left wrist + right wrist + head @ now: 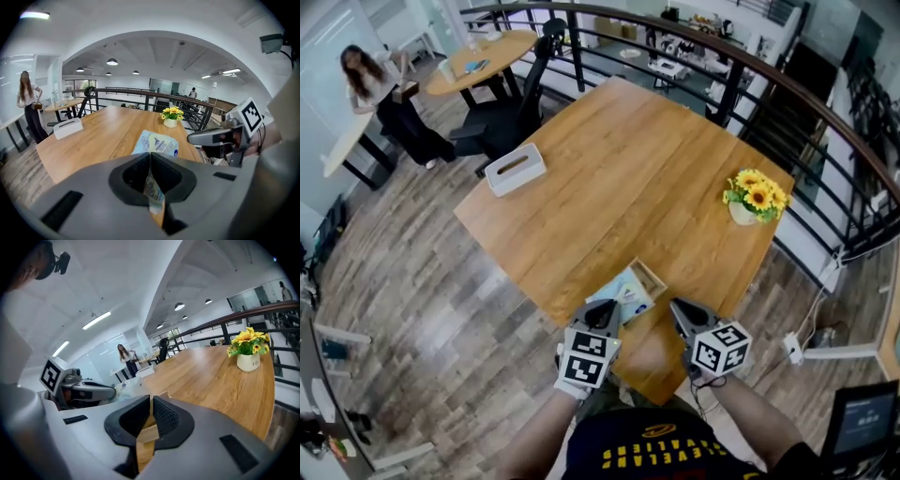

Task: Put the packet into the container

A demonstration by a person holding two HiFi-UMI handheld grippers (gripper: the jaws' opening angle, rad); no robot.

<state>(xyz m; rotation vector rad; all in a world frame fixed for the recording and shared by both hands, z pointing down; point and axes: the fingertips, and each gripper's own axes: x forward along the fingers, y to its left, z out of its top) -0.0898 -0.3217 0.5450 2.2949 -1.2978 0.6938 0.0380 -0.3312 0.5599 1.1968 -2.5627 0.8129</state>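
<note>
Two others: tissue box [515,170], sunflower pot [757,198], both well apart from container [652,275].

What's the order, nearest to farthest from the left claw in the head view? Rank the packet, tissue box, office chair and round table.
1. Packet: pinched in the left claw, at the wooden table's near edge.
2. Tissue box: on that table's left corner.
3. Office chair: beyond that corner.
4. Round table: farthest, top left.
</note>
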